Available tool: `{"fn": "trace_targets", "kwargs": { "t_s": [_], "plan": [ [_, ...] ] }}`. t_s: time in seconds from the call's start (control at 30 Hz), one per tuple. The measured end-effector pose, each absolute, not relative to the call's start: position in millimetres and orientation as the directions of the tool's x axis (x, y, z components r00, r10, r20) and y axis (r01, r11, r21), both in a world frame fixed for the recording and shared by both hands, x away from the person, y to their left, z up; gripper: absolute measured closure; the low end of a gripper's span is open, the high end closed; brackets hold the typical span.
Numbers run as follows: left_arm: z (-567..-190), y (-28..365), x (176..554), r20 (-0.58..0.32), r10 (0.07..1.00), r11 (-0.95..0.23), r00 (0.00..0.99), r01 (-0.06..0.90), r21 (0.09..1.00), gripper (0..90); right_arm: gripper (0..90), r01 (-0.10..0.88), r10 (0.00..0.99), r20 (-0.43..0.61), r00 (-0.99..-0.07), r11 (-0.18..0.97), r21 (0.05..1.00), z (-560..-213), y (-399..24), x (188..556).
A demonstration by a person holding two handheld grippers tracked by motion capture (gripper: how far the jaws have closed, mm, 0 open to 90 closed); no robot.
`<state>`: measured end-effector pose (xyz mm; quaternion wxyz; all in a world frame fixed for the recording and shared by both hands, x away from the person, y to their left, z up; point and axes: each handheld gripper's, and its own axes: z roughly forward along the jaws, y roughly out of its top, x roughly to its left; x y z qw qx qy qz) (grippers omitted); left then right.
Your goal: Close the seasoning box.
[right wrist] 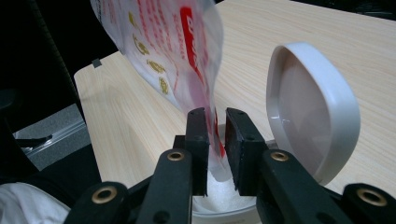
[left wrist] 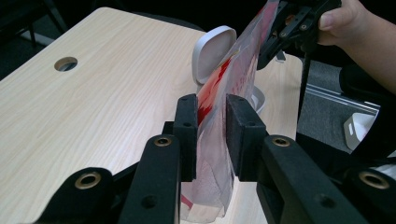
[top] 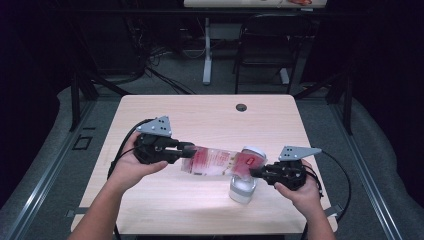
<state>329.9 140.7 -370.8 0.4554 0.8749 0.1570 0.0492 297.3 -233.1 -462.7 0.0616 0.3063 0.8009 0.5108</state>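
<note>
**While pouch hangs between 2 grippers above open container**

Held off table [top: 150,115]: clear red-printed pouch [top: 215,161], pinched at 1 end by left gripper [top: 189,150], other end by right gripper [top: 254,173]. Left pads [left wrist: 187,123] pressed on pouch film; right pads [right wrist: 198,135] clamped on pouch's lower corner, directly over white container [top: 242,189]. Lid [right wrist: 310,107] flipped up. White contents in container partly blocked by jaws. Pouch print too blurred to read. Pouch bottom cut off in left gripper view.
</note>
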Motion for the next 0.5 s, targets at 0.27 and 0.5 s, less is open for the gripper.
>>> {"fn": "trace_targets", "kwargs": {
  "t_s": [0.27, 0.5],
  "plan": [
    [-375.3, 146.6, 329.6, -0.065, 0.325, -0.527, 0.944, 0.238, 0.816, 75.6, 79.9, 0.424, 0.536, 0.217, -0.816, 0.301, 0.854, -468.3, -230.8, 298.0],
    [-377.1, 148.2, 328.6, -0.071, 0.327, -0.520, 0.943, 0.242, 0.819, 75.6, 79.6, 0.431, 0.529, 0.230, -0.817, 0.294, 0.853, -472.5, -233.2, 299.5]
  ]
}}
